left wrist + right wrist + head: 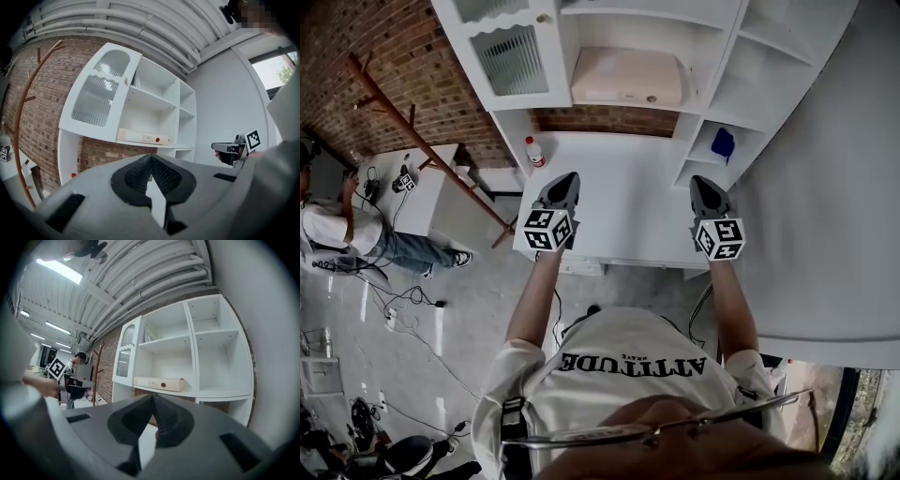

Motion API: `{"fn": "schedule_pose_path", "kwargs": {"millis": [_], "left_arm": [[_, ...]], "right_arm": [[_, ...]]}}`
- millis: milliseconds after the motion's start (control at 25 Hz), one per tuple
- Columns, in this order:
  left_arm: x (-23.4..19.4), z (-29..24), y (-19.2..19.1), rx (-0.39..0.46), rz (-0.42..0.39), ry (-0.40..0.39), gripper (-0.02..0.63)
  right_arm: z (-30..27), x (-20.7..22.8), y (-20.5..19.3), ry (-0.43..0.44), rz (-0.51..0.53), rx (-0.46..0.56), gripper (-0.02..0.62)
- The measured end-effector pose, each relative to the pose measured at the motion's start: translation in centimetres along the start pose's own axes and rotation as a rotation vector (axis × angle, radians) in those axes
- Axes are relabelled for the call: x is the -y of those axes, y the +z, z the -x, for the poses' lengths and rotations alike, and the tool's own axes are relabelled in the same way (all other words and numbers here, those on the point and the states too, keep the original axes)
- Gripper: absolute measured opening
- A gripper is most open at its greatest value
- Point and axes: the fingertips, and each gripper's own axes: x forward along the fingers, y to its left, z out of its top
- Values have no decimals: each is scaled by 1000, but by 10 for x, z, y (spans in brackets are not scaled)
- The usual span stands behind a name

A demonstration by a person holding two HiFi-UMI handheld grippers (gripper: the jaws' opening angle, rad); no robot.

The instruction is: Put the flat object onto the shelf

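Where the flat box (159,383) lies, its shelf (190,392) leaves headroom above.

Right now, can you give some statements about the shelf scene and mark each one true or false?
The flat beige box lies on a shelf of the white cabinet. True.
The left gripper holds the box. False: its jaws are shut on nothing.
The right gripper has its jaws shut. True.
The red-capped bottle stands beside the box. False: it stands on the counter below.
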Motion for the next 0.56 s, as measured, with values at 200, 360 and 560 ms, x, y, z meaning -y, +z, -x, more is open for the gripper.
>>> {"fn": "schedule_pose_path", "kwargs": {"millis": [200, 360, 560], "left_arm": [[-2, 1, 0, 1, -1, -6, 23], [-5, 1, 0, 0, -2, -8, 23], [-8, 3, 4, 3, -7, -12, 23]], "right_arm": [[-1, -2, 4, -1, 3, 4, 25], [-2, -5, 5, 0, 11, 3, 26], [-4, -7, 9, -3, 7, 5, 26]]}}
